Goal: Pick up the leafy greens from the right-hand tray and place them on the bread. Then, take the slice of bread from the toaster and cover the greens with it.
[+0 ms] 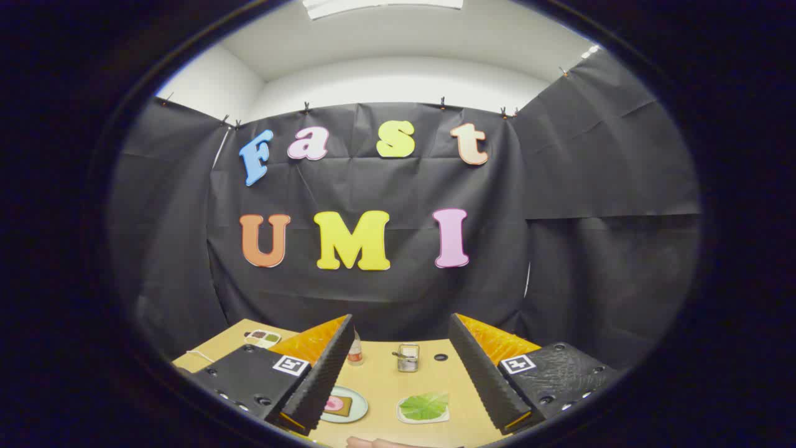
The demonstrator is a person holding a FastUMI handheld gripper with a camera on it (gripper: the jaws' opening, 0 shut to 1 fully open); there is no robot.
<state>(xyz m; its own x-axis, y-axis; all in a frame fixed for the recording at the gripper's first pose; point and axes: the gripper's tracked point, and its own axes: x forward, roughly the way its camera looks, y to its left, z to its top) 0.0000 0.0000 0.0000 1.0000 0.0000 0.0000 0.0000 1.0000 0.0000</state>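
My gripper [398, 348] hangs open above the wooden table [435, 379], nothing between its fingers. Below and between the fingers lies a green leaf [425, 405] on a small white tray [405, 417]. To the left of it, partly hidden behind the left finger [320, 379], a round plate [357, 407] carries a slice of bread [339, 406] with a pink topping. Farther back, near the table's far edge, stands a small metal toaster [408, 358]; I cannot tell whether bread sits in it.
A small bottle with a red band [355, 352] stands left of the toaster. A white dish with dark and green sections [263, 338] sits at the far left corner. A dark round hole [441, 357] marks the table right of the toaster. The black cloth wall rises behind.
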